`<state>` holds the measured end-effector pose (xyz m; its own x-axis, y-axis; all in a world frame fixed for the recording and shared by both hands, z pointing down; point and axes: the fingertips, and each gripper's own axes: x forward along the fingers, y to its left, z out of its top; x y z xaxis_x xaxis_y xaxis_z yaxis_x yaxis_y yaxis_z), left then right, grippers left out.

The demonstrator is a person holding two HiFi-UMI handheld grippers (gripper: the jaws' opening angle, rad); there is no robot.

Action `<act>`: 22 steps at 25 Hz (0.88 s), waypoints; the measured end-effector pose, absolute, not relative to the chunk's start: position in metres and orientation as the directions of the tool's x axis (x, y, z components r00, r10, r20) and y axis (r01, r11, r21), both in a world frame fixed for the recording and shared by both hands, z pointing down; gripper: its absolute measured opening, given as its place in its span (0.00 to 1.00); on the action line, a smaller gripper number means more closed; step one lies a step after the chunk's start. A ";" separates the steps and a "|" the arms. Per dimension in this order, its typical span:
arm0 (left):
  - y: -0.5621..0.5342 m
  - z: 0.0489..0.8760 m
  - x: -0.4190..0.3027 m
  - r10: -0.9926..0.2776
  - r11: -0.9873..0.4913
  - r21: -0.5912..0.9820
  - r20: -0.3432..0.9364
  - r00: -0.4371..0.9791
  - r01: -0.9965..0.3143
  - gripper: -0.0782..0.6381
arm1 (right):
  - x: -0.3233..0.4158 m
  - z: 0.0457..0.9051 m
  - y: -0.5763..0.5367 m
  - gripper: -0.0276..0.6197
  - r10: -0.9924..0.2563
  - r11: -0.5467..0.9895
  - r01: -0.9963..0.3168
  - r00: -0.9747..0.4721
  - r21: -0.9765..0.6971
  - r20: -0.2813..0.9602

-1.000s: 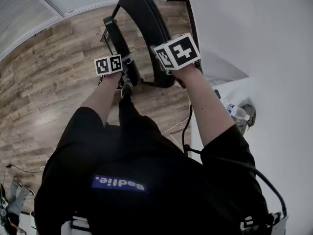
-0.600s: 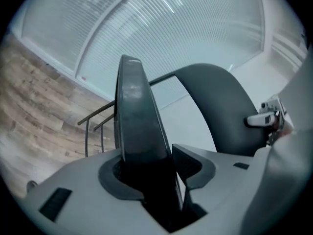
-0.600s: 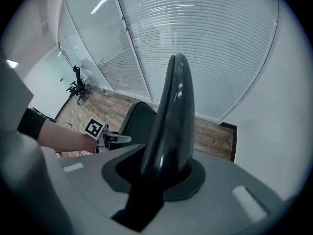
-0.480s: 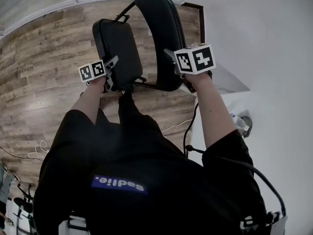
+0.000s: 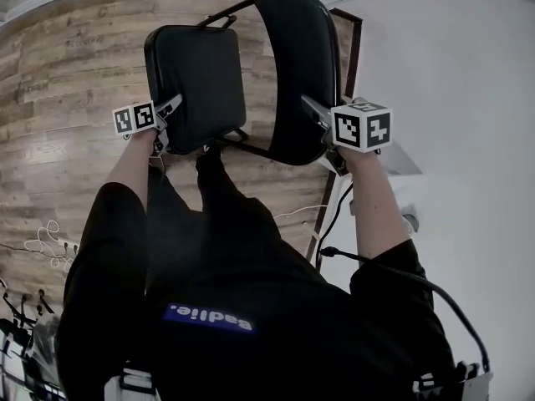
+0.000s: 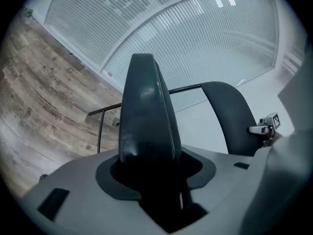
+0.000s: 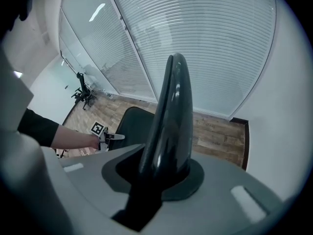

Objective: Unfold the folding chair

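1. AREA. Wood-plank floor (image 5: 67,73) below you, white wall (image 5: 451,73) at your right.

2. WORK ITEM. The folding chair (image 5: 284,124) stands just ahead of your legs, close to the wall, and is part-opened. The seat pad (image 5: 194,82) is swung out to your left and the backrest (image 5: 301,48) sits to your right. There is a gap btwn them, w/ the dark frame tube (image 5: 224,12) bridging the far end. Judged not yet fully open. The steep view makes the seat angle hard to read.

3. HANDLING. Expect a stiff frame w/ moderate weight and no flex. Both pads look smooth and glossy, so prob. slippery under the claws and slightly soft. Hold at the pad edges, as now. If a pad slips, the bare tube should give a firmer hold. The hinge area may bind or pinch, so spread the two parts evenly.

4. CLAWS.
- Left gripper (image 5: 167,124): the jaws have just been closing. They are clamped on the near edge of the seat pad, held apart by its thickness.
- Right gripper (image 5: 322,132): the jaws are set narrower and clamped on the thin edge of the backrest.

5. MISC. A black cable (image 5: 334,215) trails below the right gripper. Keep it out of the chair frame.
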<state>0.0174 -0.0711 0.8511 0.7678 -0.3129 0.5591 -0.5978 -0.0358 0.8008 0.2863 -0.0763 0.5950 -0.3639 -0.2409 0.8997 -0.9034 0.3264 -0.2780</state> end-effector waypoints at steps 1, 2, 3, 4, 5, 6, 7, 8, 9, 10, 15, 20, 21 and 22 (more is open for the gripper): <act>-0.070 0.857 0.011 -0.312 -0.033 0.805 0.554 0.772 -0.592 0.39 | 0.285 0.598 -0.076 0.17 -0.241 0.325 -0.902 -0.368 -0.283 0.898; -0.070 0.863 0.005 -0.311 -0.032 0.811 0.548 0.776 -0.585 0.39 | 0.284 0.602 -0.076 0.17 -0.241 0.323 -0.901 -0.373 -0.288 0.896; -0.069 0.869 0.000 -0.310 -0.030 0.816 0.542 0.781 -0.578 0.39 | 0.284 0.605 -0.076 0.17 -0.242 0.322 -0.900 -0.377 -0.293 0.894; -0.068 0.875 -0.006 -0.310 -0.029 0.820 0.536 0.785 -0.572 0.40 | 0.285 0.609 -0.075 0.17 -0.242 0.320 -0.899 -0.383 -0.299 0.891; -0.067 0.882 -0.011 -0.309 -0.028 0.824 0.531 0.789 -0.566 0.40 | 0.285 0.613 -0.074 0.17 -0.243 0.318 -0.897 -0.390 -0.307 0.888; -0.066 0.889 -0.017 -0.308 -0.025 0.829 0.526 0.793 -0.559 0.41 | 0.285 0.617 -0.073 0.17 -0.242 0.316 -0.895 -0.397 -0.315 0.885; -0.065 0.895 -0.023 -0.306 -0.023 0.834 0.519 0.798 -0.551 0.41 | 0.285 0.621 -0.073 0.17 -0.241 0.314 -0.892 -0.405 -0.325 0.882; -0.064 0.902 -0.028 -0.305 -0.022 0.840 0.510 0.804 -0.542 0.41 | 0.285 0.624 -0.073 0.17 -0.241 0.312 -0.889 -0.414 -0.334 0.878; -0.063 0.907 -0.033 -0.305 -0.022 0.847 0.500 0.811 -0.531 0.42 | 0.286 0.628 -0.073 0.17 -0.241 0.312 -0.886 -0.423 -0.343 0.873; -0.062 0.913 -0.037 -0.306 -0.023 0.854 0.489 0.817 -0.519 0.42 | 0.287 0.631 -0.073 0.17 -0.242 0.312 -0.883 -0.432 -0.352 0.869; -0.062 0.947 -0.061 -0.305 -0.029 0.887 0.431 0.849 -0.461 0.44 | 0.291 0.654 -0.073 0.17 -0.245 0.305 -0.868 -0.470 -0.393 0.848; -0.064 0.981 -0.093 -0.312 -0.022 0.907 0.393 0.865 -0.420 0.46 | 0.279 0.679 -0.083 0.17 -0.230 0.301 -0.850 -0.505 -0.433 0.832; -0.064 0.984 -0.098 -0.313 -0.022 0.910 0.387 0.867 -0.414 0.47 | 0.276 0.680 -0.084 0.17 -0.228 0.298 -0.847 -0.511 -0.440 0.829; -0.063 0.989 -0.103 -0.312 -0.021 0.912 0.384 0.869 -0.410 0.48 | 0.275 0.682 -0.084 0.17 -0.227 0.294 -0.844 -0.517 -0.448 0.825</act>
